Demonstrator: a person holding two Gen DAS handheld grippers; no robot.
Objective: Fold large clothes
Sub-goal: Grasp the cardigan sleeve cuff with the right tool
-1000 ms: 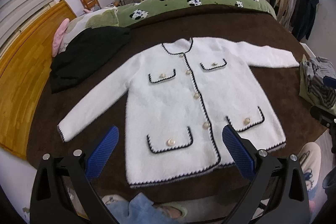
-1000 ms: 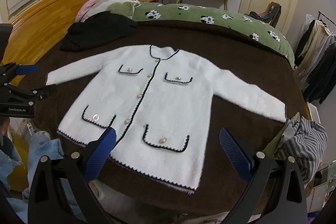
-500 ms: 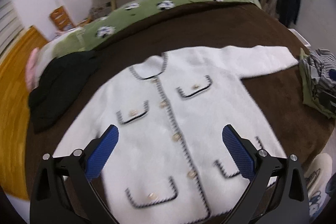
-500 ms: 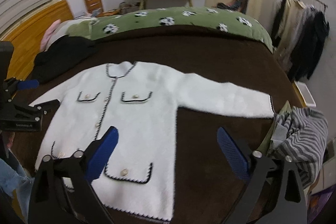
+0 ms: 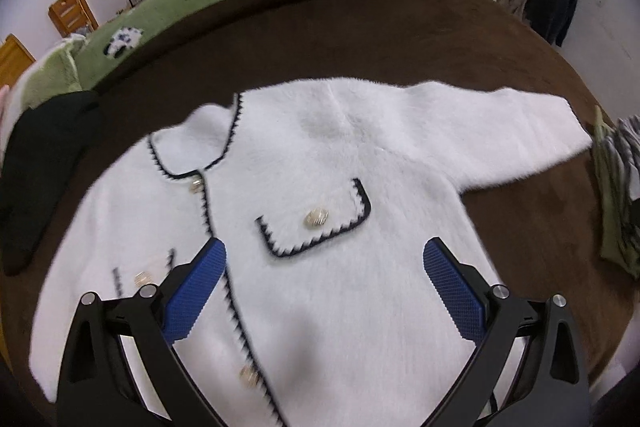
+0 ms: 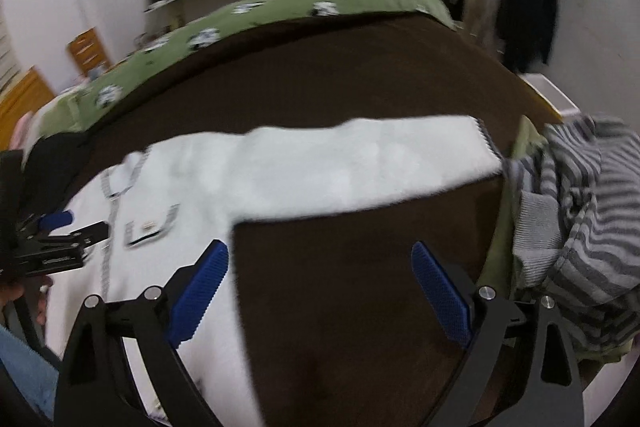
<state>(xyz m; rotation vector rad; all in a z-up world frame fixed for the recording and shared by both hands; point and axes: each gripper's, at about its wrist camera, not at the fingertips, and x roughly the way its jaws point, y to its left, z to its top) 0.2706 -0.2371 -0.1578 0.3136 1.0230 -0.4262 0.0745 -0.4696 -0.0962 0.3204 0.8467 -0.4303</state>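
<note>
Both grippers are closing in on the bed [image 5: 360, 39]: against a second ago, when the whole garment fitted in each view, the white cardigan [image 5: 320, 267] is now filling the left view and only its upper half is showing. It is lying flat and buttoned on the brown blanket, still unfolded, so I judge the first fold is about to begin.

The left gripper [image 5: 324, 285] is hovering over the chest, fingers [image 5: 196, 291] spread wide and empty, the chest pocket [image 5: 316, 219] just ahead between them. The right gripper [image 6: 320, 291] is swinging toward the outstretched sleeve [image 6: 360, 163], which is lying across ahead of its wide, empty fingers [image 6: 440, 291]; its left finger is over the cardigan's side edge.

Counting: one cardigan, one sleeve and one full chest pocket in view, four gold buttons in the left view. One black garment [image 5: 40, 179] is lying far left of the fingers, one striped garment [image 6: 580, 227] right of the right fingers.
</note>
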